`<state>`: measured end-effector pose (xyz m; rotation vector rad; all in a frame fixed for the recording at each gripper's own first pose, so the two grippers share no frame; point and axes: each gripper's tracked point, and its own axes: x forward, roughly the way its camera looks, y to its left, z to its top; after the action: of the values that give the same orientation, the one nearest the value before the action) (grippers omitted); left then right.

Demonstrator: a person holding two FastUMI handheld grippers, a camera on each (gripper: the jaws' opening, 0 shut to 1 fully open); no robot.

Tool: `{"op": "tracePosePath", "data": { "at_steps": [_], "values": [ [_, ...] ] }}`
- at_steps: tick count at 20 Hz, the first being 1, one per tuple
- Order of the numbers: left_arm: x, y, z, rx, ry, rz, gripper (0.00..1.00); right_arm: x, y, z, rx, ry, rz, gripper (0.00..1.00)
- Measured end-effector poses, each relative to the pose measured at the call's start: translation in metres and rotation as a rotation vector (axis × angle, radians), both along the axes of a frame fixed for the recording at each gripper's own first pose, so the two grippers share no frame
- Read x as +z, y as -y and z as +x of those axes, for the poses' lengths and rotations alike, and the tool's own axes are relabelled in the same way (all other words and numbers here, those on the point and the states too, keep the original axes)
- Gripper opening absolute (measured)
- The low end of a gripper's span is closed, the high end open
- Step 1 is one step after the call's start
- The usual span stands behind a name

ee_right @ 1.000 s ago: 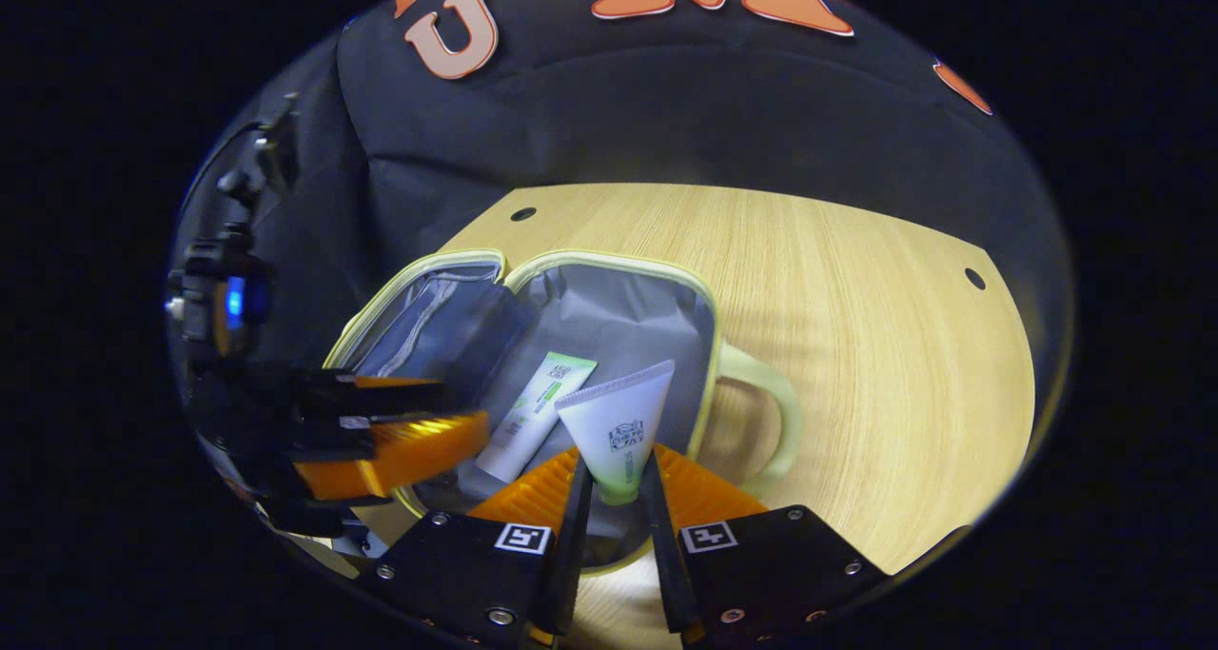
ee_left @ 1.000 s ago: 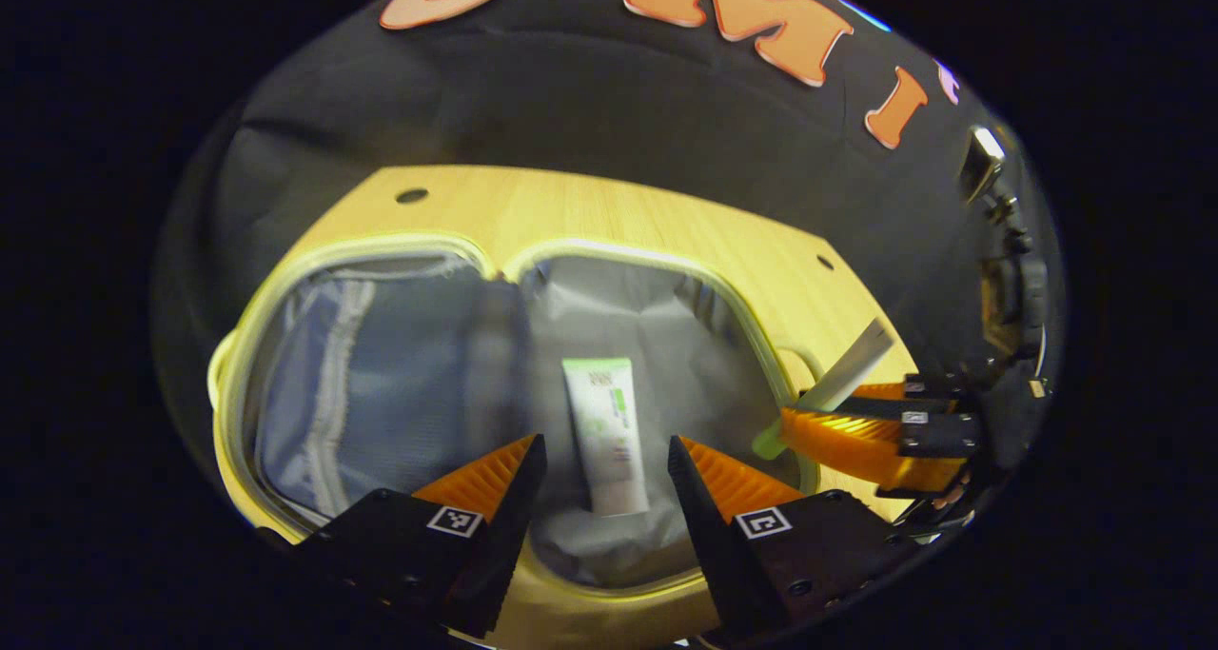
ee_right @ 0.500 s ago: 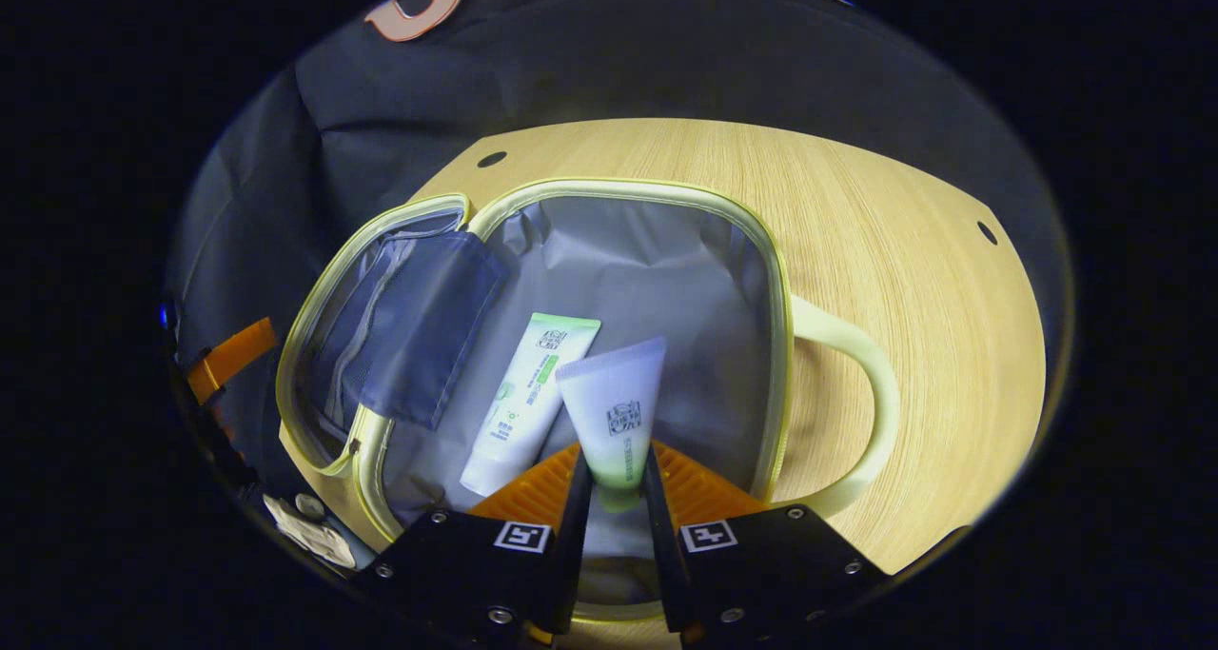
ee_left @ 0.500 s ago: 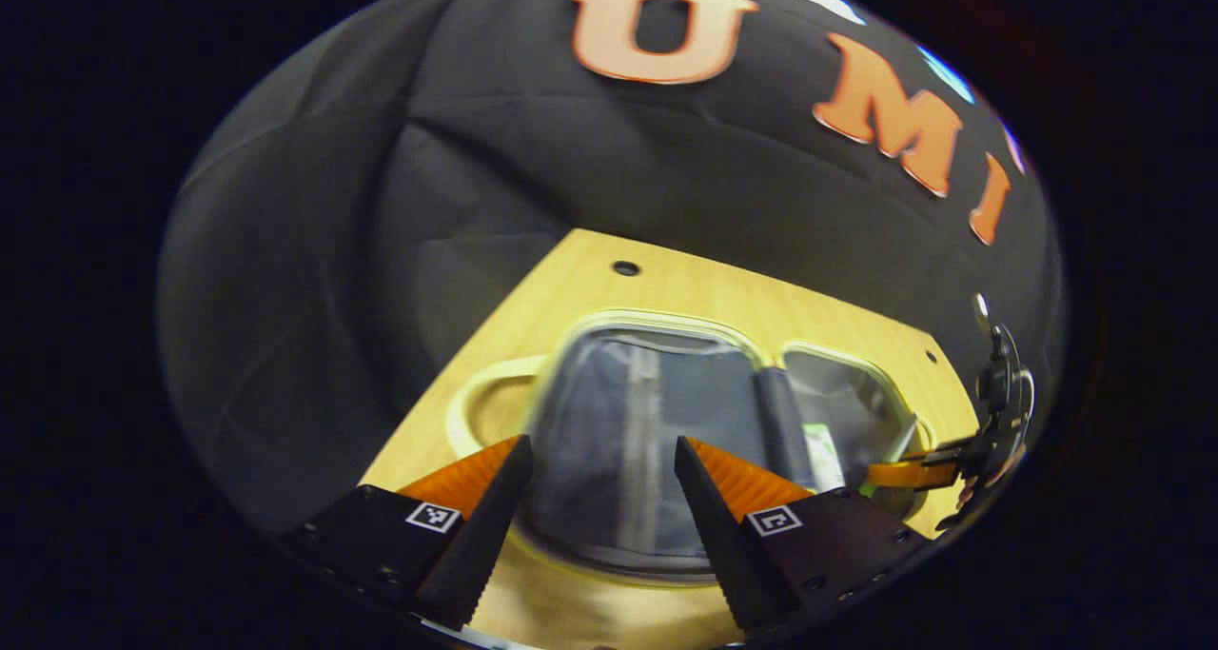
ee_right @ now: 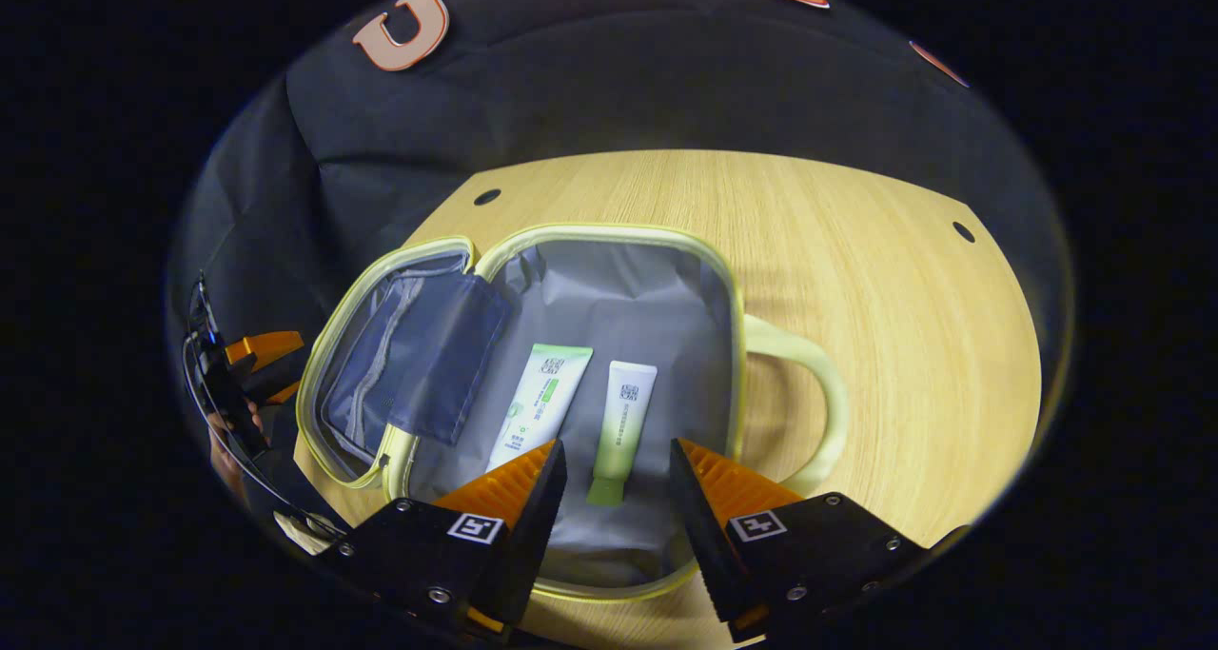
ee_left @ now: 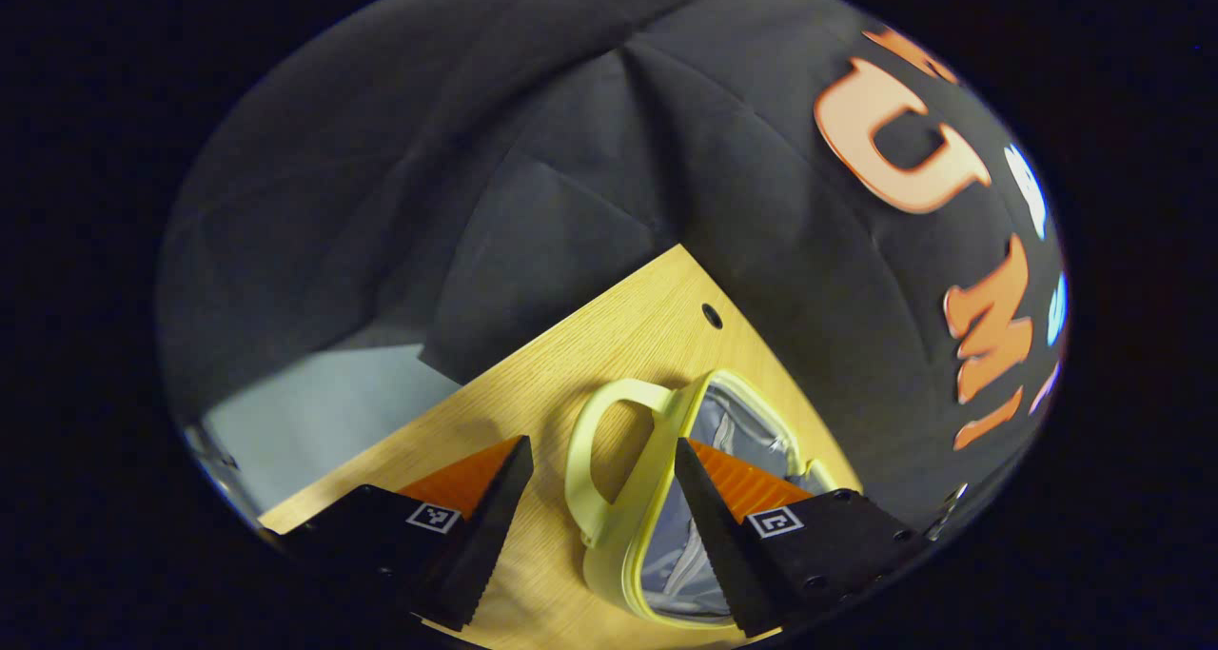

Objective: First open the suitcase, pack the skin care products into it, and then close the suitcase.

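Suitcase (ee_right: 609, 279): a small pale yellow-green case lying open flat on the wooden desk (ee_right: 856, 279), both halves facing up, grey lining showing.
Lid half (ee_right: 409, 364): on the left in the right gripper view, with a dark blue-grey mesh pocket.
Handles: one pale loop (ee_right: 809, 403) sticks out from the right edge of the main half; in the left gripper view another loop (ee_left: 609, 460) lies on the desk beside the lid half's rim.
Larger tube (ee_right: 538, 398): white with green markings, lying flat in the main half, cap end toward the camera.
Smaller tube (ee_right: 618, 422): white fading to green at the cap, lying flat just to the right of the larger tube, near it and roughly parallel; whether they touch I cannot tell.
Right gripper (ee_right: 614, 479): jaws apart and holding nothing, hovering over the near edge of the main half, the smaller tube's cap seen between the fingers.
Left gripper (ee_left: 599, 488): jaws apart and holding nothing, above the desk at the lid half's outer edge, the handle loop between the fingers; it also appears at the far left of the right gripper view (ee_right: 257, 355), beside the lid half.
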<state>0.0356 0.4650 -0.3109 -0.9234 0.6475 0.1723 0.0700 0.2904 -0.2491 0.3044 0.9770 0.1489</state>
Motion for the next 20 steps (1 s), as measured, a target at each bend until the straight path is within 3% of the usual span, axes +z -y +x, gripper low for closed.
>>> {"op": "tracePosePath", "data": {
  "at_steps": [3, 4, 5, 8, 9, 11, 12, 14, 20],
  "values": [
    [-0.02, -0.002, 0.007, 0.005, 0.0, -0.126, 0.96, 0.016, 0.013, 0.001, -0.043, 0.054, 0.014, 0.75],
    [-0.026, 0.001, 0.011, -0.006, -0.009, -0.158, 0.8, 0.023, 0.018, 0.0, -0.06, 0.069, 0.022, 0.76],
    [-0.032, 0.009, 0.013, -0.027, -0.015, -0.195, 0.85, 0.031, 0.025, 0.0, -0.081, 0.088, 0.028, 0.77],
    [-0.048, 0.013, 0.016, -0.018, -0.062, -0.195, 0.31, 0.053, 0.044, 0.001, -0.139, 0.155, 0.041, 0.78],
    [-0.048, 0.016, 0.022, -0.018, -0.044, -0.158, 0.17, 0.059, 0.052, 0.0, -0.158, 0.171, 0.042, 0.79],
    [-0.028, 0.012, 0.024, -0.058, 0.0, -0.026, 0.16, 0.072, 0.072, -0.002, -0.198, 0.206, 0.026, 0.8],
    [-0.016, 0.017, 0.024, -0.099, 0.011, 0.029, 0.06, 0.076, 0.083, -0.002, -0.218, 0.226, 0.009, 0.81],
    [0.009, 0.014, 0.027, -0.133, 0.054, 0.154, 0.06, 0.089, 0.103, -0.004, -0.255, 0.273, -0.029, 0.81],
    [0.101, 0.025, 0.027, -0.196, 0.152, 0.367, 0.05, 0.113, 0.147, -0.005, -0.29, 0.399, -0.137, 0.87]
  ]
}}
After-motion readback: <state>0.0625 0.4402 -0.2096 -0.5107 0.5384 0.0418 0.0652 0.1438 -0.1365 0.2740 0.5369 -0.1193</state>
